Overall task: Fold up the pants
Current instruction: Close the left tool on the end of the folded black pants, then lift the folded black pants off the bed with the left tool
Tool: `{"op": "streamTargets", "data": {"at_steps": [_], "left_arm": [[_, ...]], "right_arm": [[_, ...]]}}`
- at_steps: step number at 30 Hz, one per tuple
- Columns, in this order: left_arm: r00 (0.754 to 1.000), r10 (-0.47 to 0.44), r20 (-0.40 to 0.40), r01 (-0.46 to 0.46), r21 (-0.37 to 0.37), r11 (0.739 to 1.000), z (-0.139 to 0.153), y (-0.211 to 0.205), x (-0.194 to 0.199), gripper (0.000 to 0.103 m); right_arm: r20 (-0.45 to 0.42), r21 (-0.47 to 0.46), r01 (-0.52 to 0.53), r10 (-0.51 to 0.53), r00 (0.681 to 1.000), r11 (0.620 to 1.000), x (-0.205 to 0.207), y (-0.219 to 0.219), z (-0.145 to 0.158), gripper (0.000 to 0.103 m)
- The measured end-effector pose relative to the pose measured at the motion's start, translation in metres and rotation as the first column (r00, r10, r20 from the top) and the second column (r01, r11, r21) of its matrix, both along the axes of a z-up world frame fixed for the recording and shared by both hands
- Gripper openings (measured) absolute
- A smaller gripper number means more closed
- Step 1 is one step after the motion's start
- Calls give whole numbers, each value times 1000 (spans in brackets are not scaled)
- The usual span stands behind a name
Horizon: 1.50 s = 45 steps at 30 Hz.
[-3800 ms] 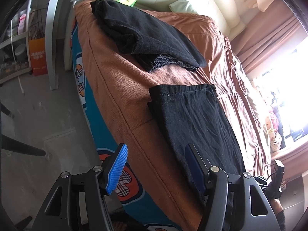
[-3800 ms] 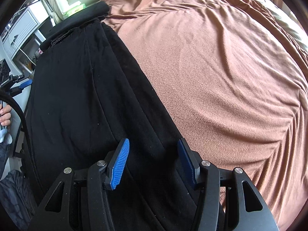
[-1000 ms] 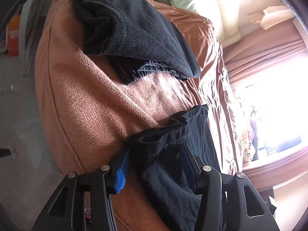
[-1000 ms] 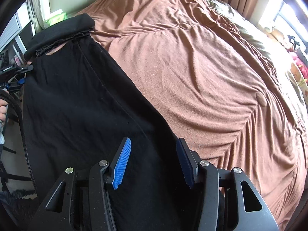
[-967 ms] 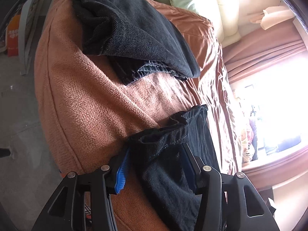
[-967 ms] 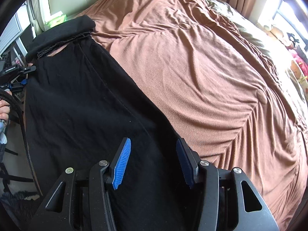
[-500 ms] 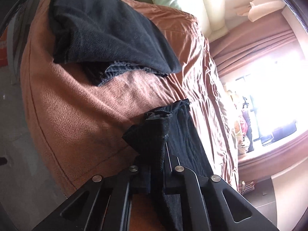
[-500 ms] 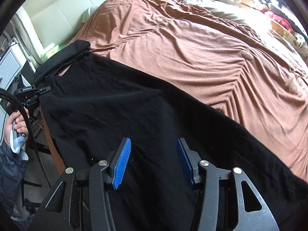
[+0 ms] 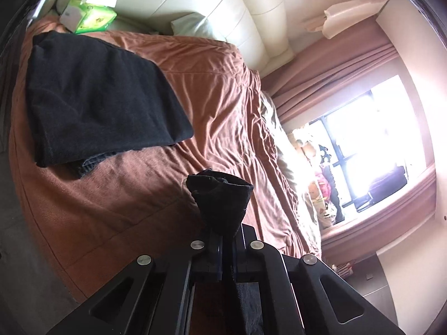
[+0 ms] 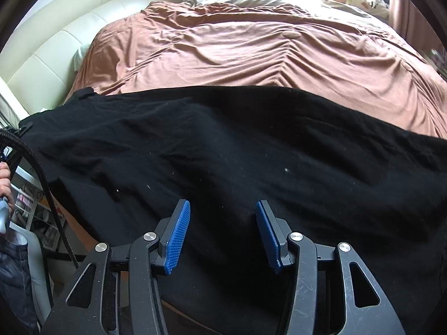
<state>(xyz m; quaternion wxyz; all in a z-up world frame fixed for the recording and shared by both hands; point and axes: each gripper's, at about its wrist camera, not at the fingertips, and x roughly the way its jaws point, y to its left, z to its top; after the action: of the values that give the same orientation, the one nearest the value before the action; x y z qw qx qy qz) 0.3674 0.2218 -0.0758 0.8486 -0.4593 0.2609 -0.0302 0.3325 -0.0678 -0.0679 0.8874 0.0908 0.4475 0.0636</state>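
Black pants (image 10: 223, 145) lie stretched across the near side of the brown bedspread (image 10: 265, 44) in the right wrist view. My right gripper (image 10: 222, 231) hovers over their middle, its blue pads (image 10: 177, 237) apart and nothing pinched between them. In the left wrist view my left gripper (image 9: 227, 240) is shut on one end of the pants (image 9: 220, 201), a bunched black hem sticking up out of the jaws, lifted above the bed.
A stack of folded dark clothes (image 9: 97, 97) sits on the bed near the cream headboard (image 9: 195, 5), beside a green tissue box (image 9: 89, 16). A hand (image 10: 4, 184) with a black cable shows at the left edge. Curtains and a bright window (image 9: 363, 145) stand beyond the bed.
The left gripper shut on the pants' hem and lifted it off the bed. The right gripper slid sideways and rolled, so the pants now run across its view.
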Motion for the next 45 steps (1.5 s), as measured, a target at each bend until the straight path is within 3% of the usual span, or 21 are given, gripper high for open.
{"op": "streamTargets", "data": {"at_steps": [2, 5, 7, 9, 12, 19, 37, 45], "left_arm": [[1000, -10, 14, 9, 21, 1000, 11, -5, 3, 4], [999, -27, 23, 26, 22, 999, 21, -11, 4, 4], [999, -25, 28, 24, 25, 999, 25, -14, 3, 4], [999, -20, 36, 19, 29, 999, 27, -15, 3, 4], [1000, -8, 29, 7, 26, 1000, 23, -12, 1, 4], [999, 33, -19, -32, 11, 999, 3, -5, -8, 4], [993, 95, -73, -98, -39, 994, -36, 12, -27, 4], [991, 110, -77, -115, -53, 992, -33, 9, -25, 4]], "right_arm": [[-28, 14, 1, 0, 1000, 1000, -11, 8, -8, 48], [-46, -41, -30, 28, 999, 999, -27, 22, -14, 48], [-54, -13, -30, 29, 998, 999, -36, 21, -12, 47], [-70, 29, -29, 31, 997, 999, -41, 18, -10, 40], [-58, 21, -36, 37, 998, 999, -41, 11, -5, 38], [-120, 47, 35, -30, 992, 998, 1, -18, -15, 25], [-141, 11, 155, -152, 978, 988, 87, -56, -13, 22], [-121, -106, 100, -112, 986, 989, 133, -34, -15, 21]]}}
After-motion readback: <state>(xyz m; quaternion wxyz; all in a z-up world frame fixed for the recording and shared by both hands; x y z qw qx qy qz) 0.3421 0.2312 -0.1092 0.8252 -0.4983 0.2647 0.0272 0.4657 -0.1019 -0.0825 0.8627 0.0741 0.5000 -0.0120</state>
